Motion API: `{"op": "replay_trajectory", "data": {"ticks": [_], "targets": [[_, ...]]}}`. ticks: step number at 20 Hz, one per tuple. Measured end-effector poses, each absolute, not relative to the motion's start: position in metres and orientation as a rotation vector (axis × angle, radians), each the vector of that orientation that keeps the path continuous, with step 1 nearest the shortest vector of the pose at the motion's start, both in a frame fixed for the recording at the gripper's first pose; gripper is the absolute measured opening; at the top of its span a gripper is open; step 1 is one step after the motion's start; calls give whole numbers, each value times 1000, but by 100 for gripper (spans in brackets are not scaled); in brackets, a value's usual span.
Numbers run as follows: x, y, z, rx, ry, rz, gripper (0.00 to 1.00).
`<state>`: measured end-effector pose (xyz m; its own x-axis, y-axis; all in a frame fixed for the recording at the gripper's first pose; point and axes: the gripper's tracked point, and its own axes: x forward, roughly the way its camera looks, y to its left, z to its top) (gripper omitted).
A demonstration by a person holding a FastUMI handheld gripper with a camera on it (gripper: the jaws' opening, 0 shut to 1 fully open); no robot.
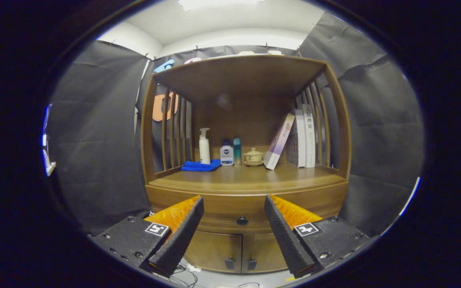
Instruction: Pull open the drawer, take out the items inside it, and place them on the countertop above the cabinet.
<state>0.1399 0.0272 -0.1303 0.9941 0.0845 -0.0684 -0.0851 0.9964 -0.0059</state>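
Nearest, the hand-held gripper (233,205) has its two fingers spread wide apart, gripping nothing, and the small dark round knob (242,220) of the closed wooden drawer (230,208) sits between them, beyond the tips. Beyond that, the brown wooden countertop (246,181) carries, along its back edge, a folded blue cloth (201,165) under a white pump bottle (204,147) towards the left corner, two small bottles (231,153) and a lidded ceramic cup (253,157) mid-edge, and leaning books (294,140) towards the right corner.
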Motion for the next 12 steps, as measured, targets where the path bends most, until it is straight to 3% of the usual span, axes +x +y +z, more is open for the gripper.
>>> {"op": "replay_trajectory", "data": {"ticks": [9,12], "targets": [[218,19,-202,-14,152,39,94],[224,20,-225,16,198,37,82]]}}
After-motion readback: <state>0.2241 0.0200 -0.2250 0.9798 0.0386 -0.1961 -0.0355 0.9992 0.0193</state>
